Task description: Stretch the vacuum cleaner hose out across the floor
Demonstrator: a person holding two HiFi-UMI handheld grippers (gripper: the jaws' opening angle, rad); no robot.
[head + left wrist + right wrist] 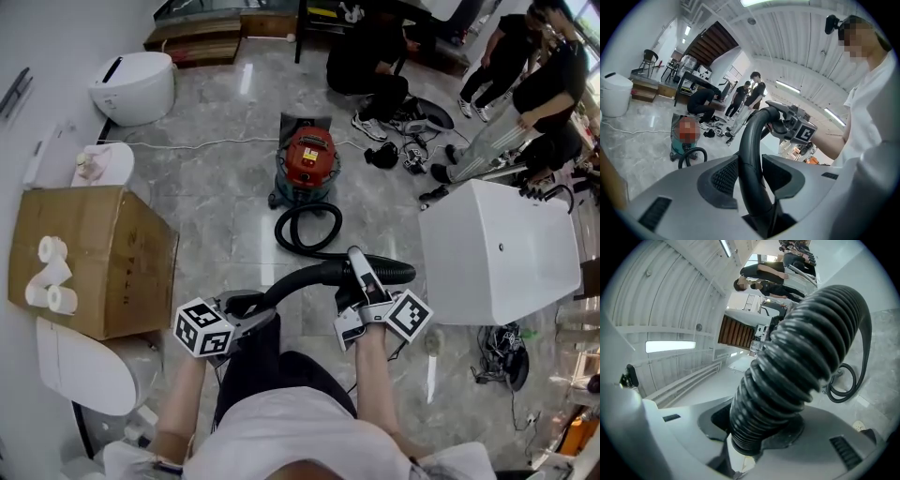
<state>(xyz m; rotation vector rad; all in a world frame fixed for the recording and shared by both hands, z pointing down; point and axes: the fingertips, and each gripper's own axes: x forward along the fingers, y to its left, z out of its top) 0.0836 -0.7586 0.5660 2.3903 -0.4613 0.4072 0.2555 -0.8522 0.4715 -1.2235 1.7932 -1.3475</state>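
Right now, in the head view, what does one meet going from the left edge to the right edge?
In order: cardboard box → left gripper → red vacuum cleaner → right gripper → white bathtub. Both grippers hold the black hose.

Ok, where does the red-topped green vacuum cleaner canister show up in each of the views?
Head view: the red-topped green vacuum cleaner canister stands at upper centre.
Left gripper view: it is small, left of centre, with its top blurred over.
Right gripper view: not in it.
Shared landmark: the coiled loop of the black ribbed hose.
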